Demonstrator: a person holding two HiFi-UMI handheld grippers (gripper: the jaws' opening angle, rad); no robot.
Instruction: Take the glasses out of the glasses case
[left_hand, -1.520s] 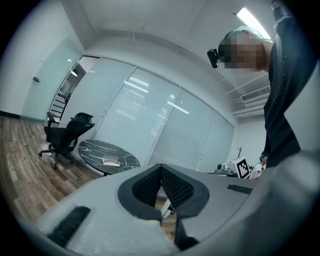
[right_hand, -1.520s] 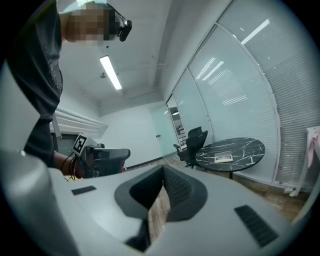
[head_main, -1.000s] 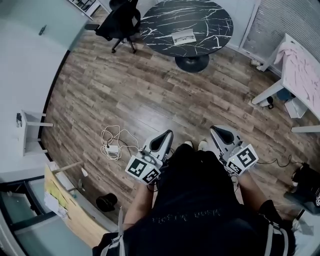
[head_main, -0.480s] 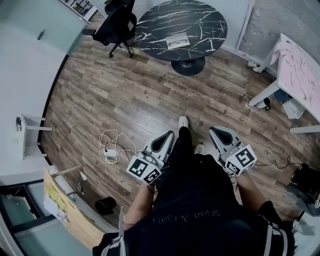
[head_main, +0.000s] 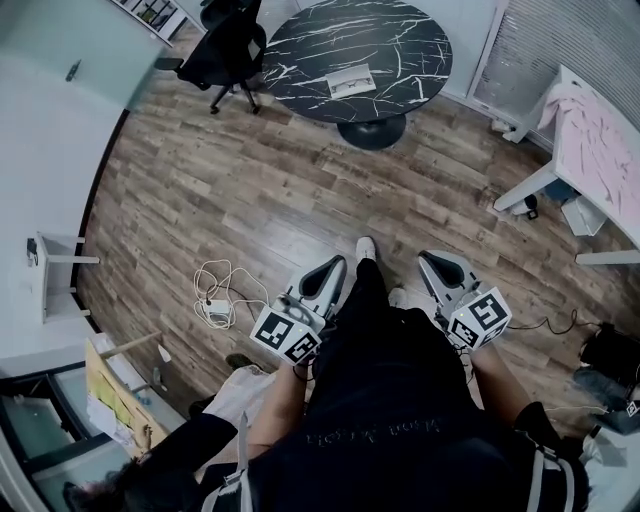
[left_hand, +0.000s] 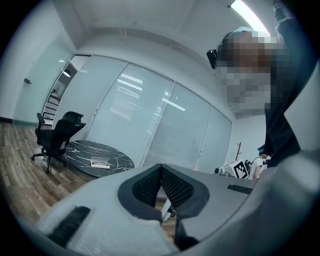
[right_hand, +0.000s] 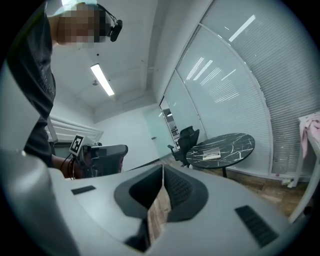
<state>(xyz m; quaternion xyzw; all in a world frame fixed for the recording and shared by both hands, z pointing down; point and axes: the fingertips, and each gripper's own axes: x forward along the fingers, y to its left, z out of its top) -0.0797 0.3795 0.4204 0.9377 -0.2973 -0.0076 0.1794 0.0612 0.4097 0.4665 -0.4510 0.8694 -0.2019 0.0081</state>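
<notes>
Both my claws are pinched shut on nothing: the left gripper (head_main: 336, 266) and the right gripper (head_main: 428, 260) hang low beside my legs, over the wooden floor (head_main: 250, 190). The glasses case (head_main: 350, 80) lies on the round black marble table (head_main: 400, 40), well apart from either claw, with a black office chair (head_main: 228, 50) just beside that table.

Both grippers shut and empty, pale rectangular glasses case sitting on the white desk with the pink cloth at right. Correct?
One error: the pale rectangular glasses case lies on the round black marble table ahead, as the head view shows. The rest holds: the left gripper and right gripper are shut and empty.
</notes>
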